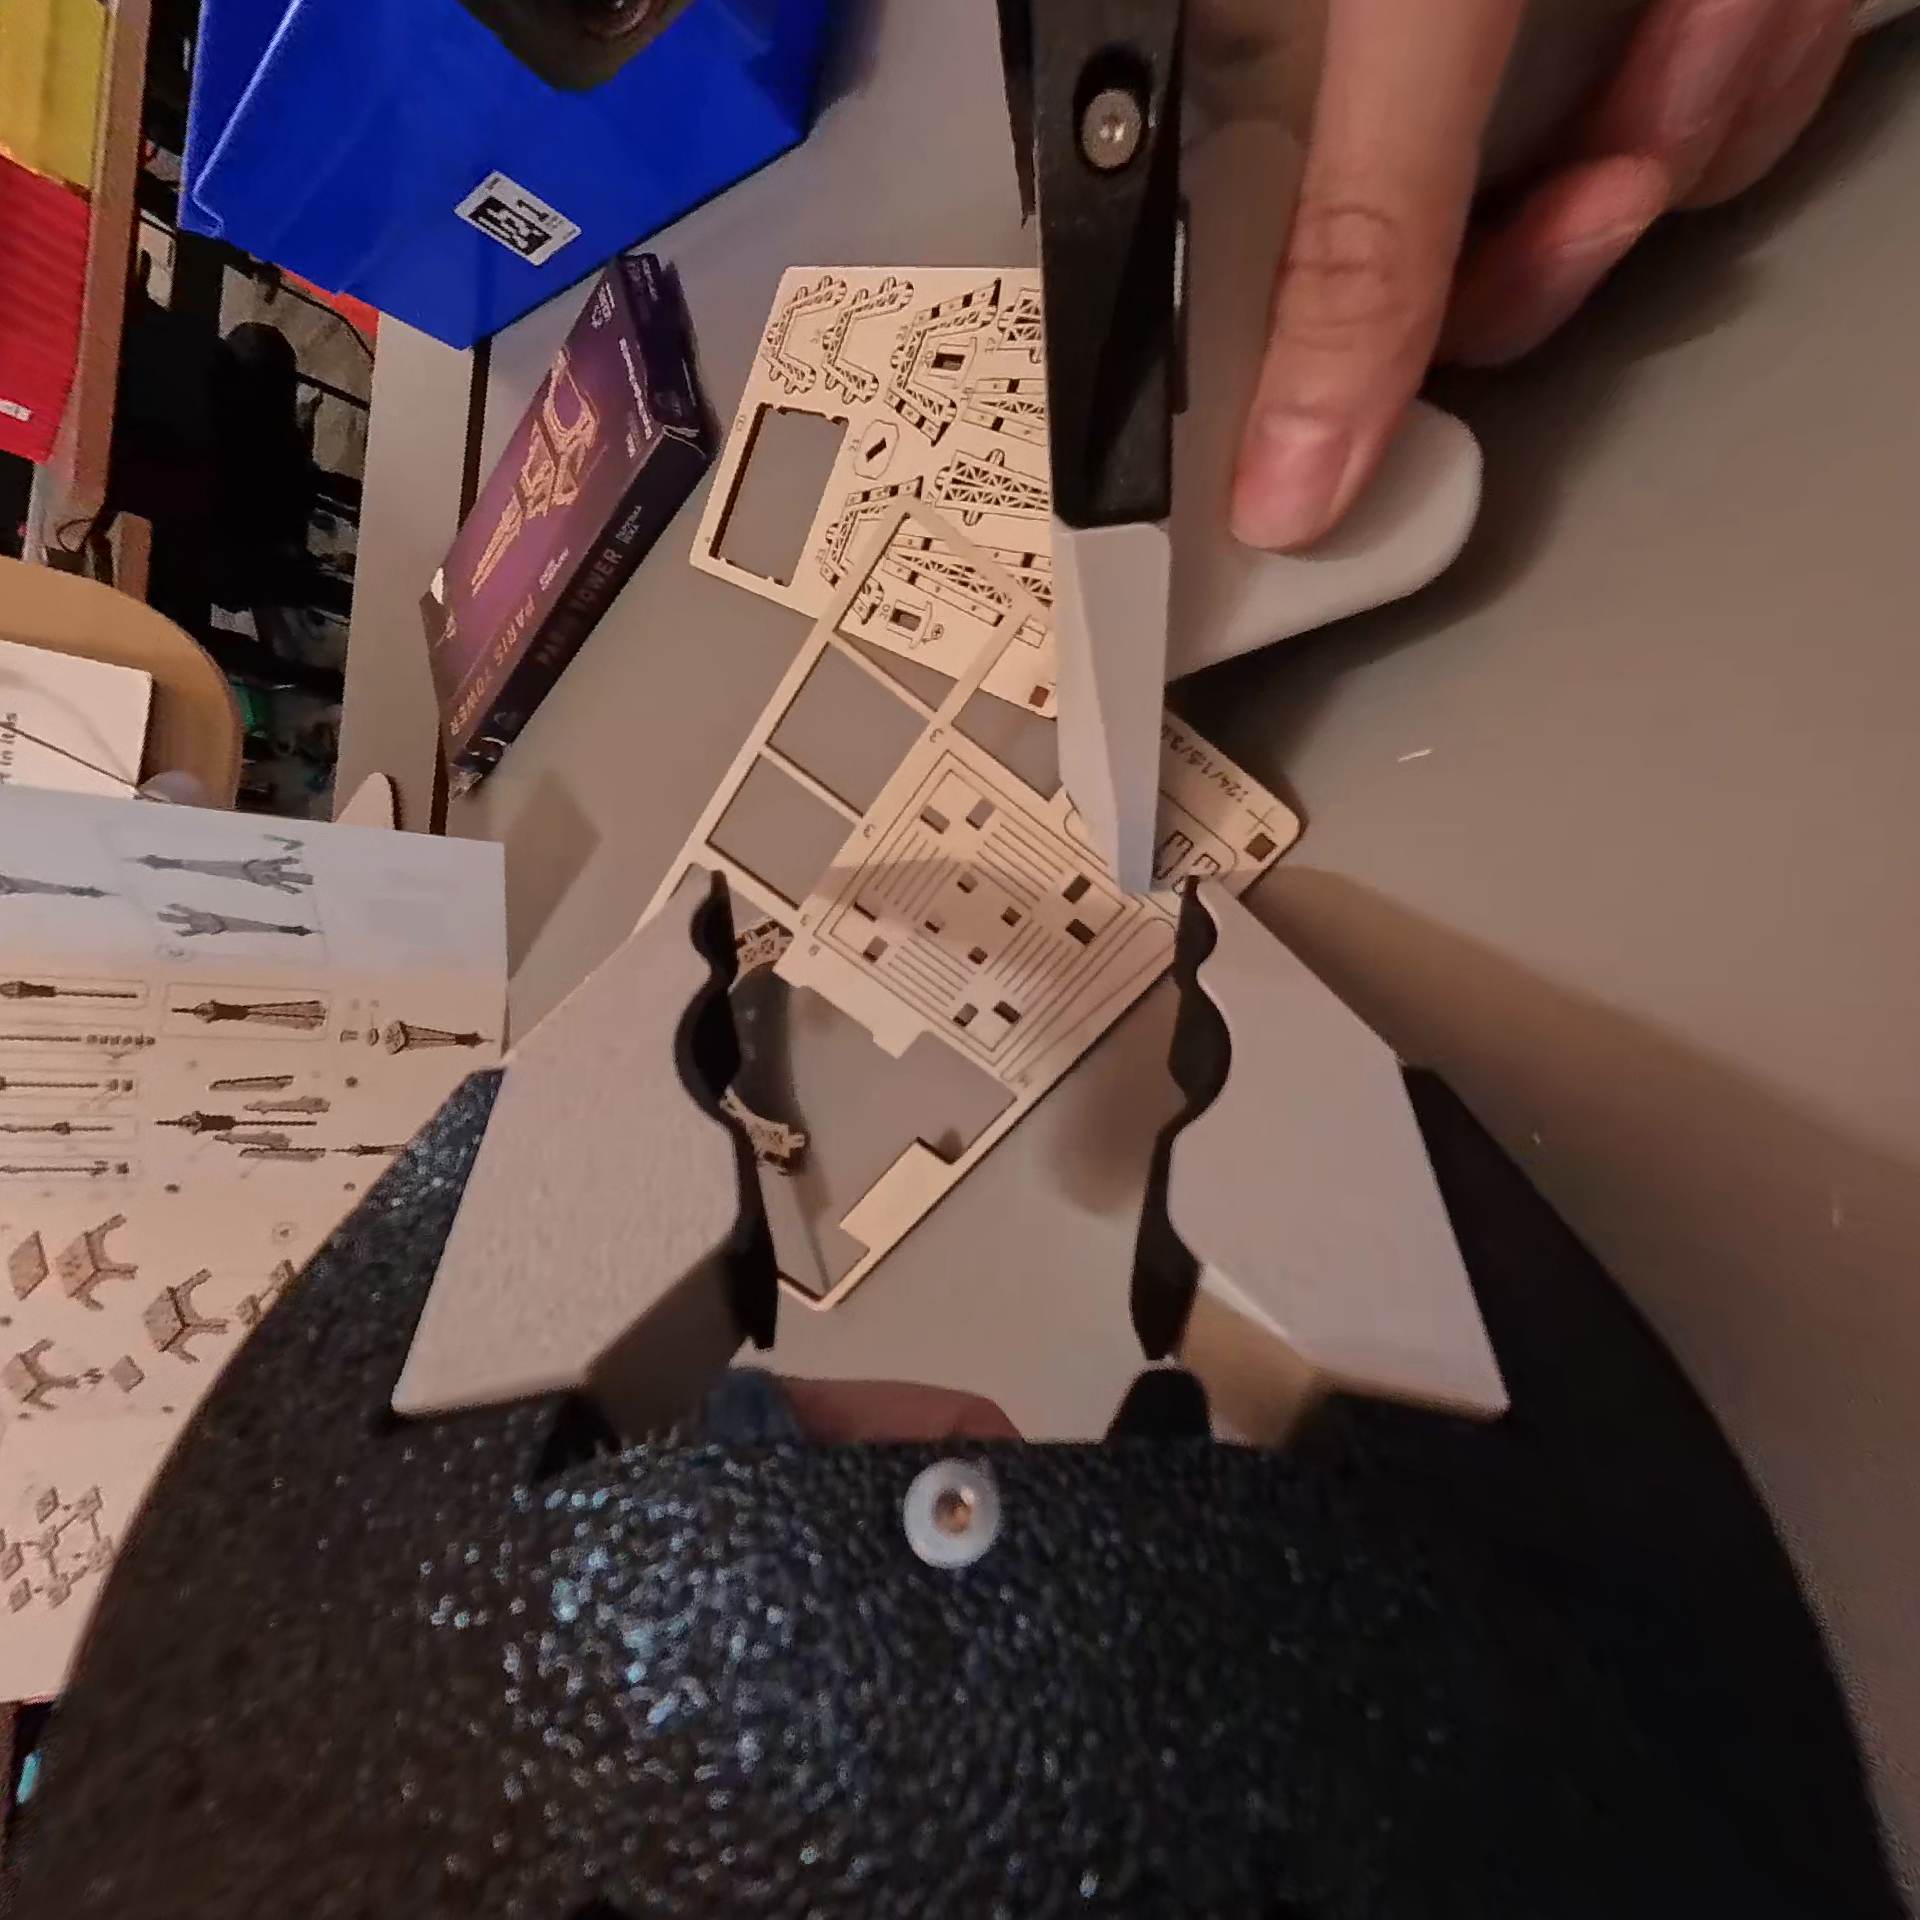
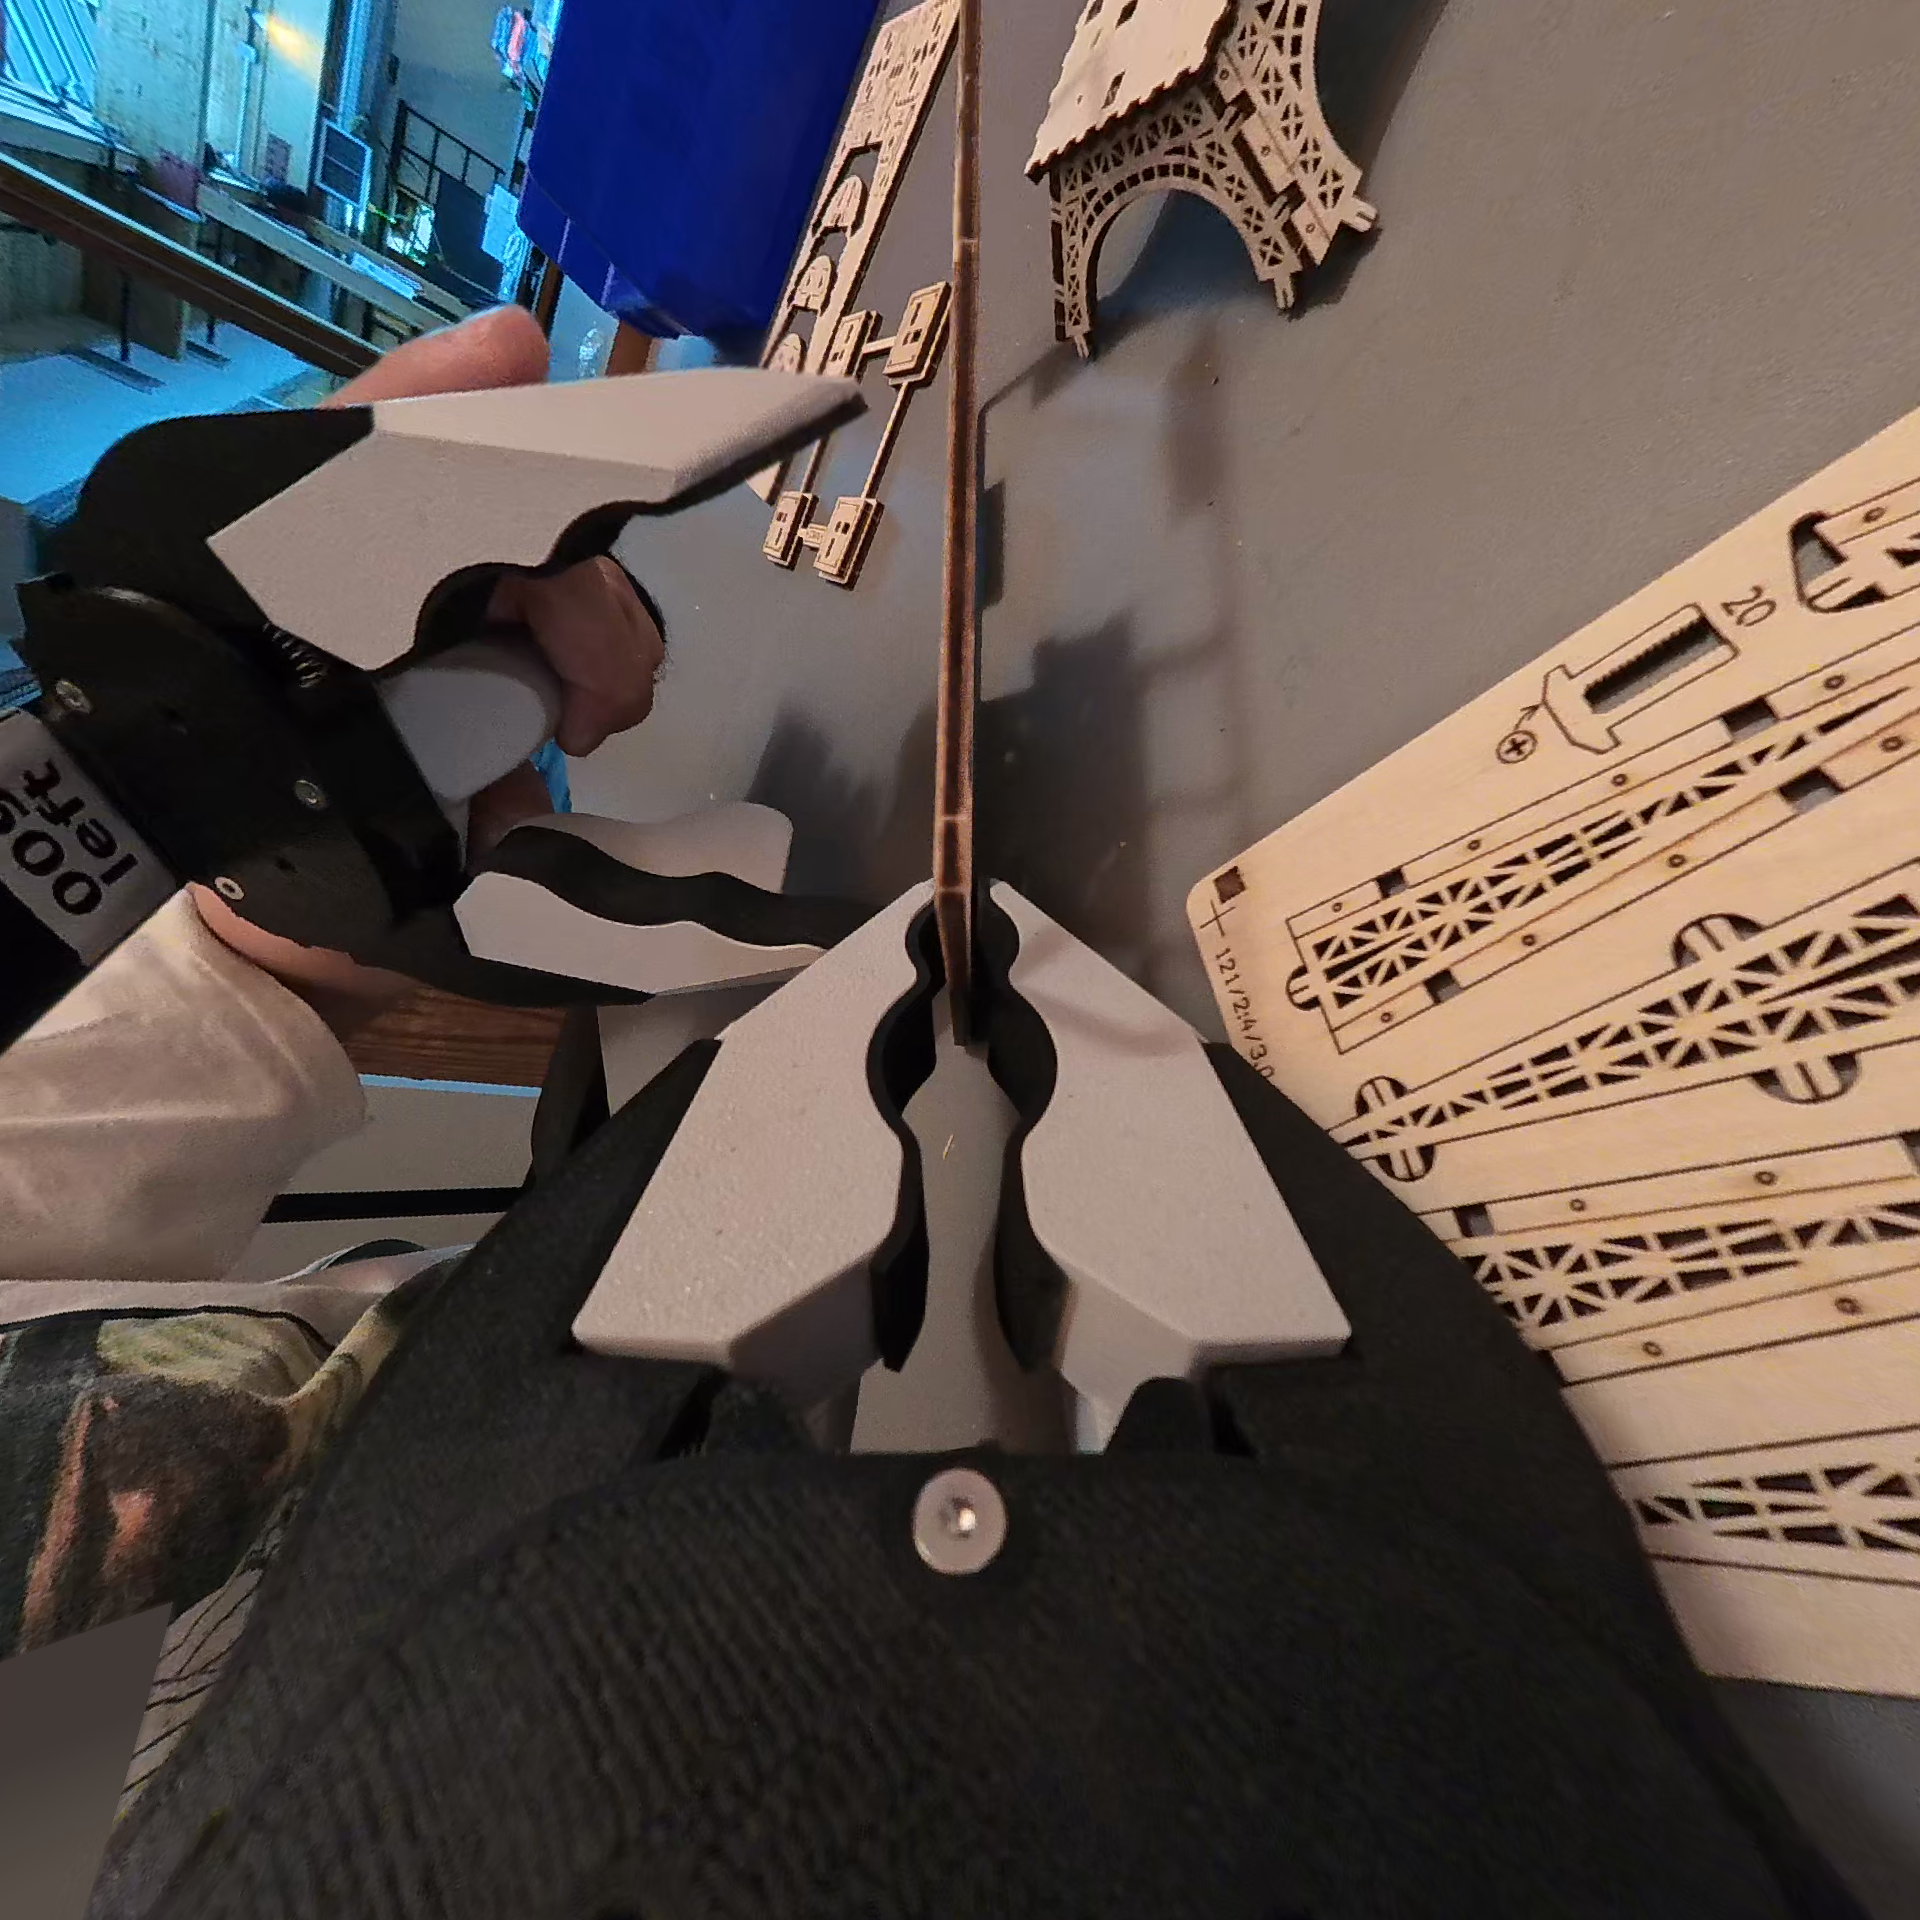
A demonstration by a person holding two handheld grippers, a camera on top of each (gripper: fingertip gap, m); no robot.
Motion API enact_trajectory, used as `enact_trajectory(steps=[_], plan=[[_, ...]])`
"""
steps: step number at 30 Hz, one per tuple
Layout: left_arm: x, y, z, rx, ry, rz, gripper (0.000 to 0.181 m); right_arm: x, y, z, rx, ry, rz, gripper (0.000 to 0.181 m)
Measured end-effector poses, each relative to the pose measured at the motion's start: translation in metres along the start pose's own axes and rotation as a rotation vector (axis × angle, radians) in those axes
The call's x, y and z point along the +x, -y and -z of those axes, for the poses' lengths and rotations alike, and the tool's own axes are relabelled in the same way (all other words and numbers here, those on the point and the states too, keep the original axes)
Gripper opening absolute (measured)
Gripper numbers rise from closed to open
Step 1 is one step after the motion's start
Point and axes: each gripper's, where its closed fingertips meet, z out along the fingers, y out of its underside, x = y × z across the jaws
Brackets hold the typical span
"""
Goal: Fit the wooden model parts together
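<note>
Edgewise, the thin plywood sheet (image 2: 958, 540) runs away from the right gripper (image 2: 961, 914), pinched between grey fingers. Left gripper (image 1: 951, 914) is spread, empty, above the flat fretwork sheet (image 1: 966, 925).

Dim indoor light, wide-angle bend, soft foregrounds

The grey table (image 1: 1662, 935) is evenly but weakly lit; the left gripper (image 1: 956, 904) throws a broad soft shadow across it to the right. In the right wrist view the upright wooden sheet (image 2: 961, 520) casts a blurred stepped shadow on the table, and the background windows (image 2: 156, 125) glow cool blue (the brightest patch). Straight edges bow toward both frames' borders. The instruction sheet (image 1: 208, 1143) smears at its edge, and the gripper bodies nearest the lenses look grainy.
</note>
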Motion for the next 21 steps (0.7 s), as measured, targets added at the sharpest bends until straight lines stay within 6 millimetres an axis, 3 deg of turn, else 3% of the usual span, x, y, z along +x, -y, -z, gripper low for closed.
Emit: enact_trajectory(steps=[1,6,9,13,17,21], plan=[[0.000,0.000,0.000,-0.001,-0.002,-0.008,0.082,0.000,0.000,0.000,0.000,0.000,-0.002,0.002],[0.005,0.003,0.001,0.001,-0.040,-0.046,0.076,-0.003,-0.001,0.000,-0.004,0.021,0.003,0.001],[0.003,0.001,0.009,0.003,-0.128,0.069,0.084,-0.006,-0.005,-0.001,-0.027,0.027,0.055,0.001],[0.001,0.008,0.028,0.063,-0.294,0.073,0.058,-0.014,-0.012,-0.004,-0.075,0.041,0.144,0.001],[0.007,-0.001,0.025,-0.038,-0.468,0.074,0.035,-0.019,-0.017,-0.006,-0.104,0.056,0.202,0.001],[0.003,0.002,0.019,-0.043,-0.478,-0.007,0.022,-0.020,-0.019,-0.007,-0.111,0.051,0.213,0.001]])
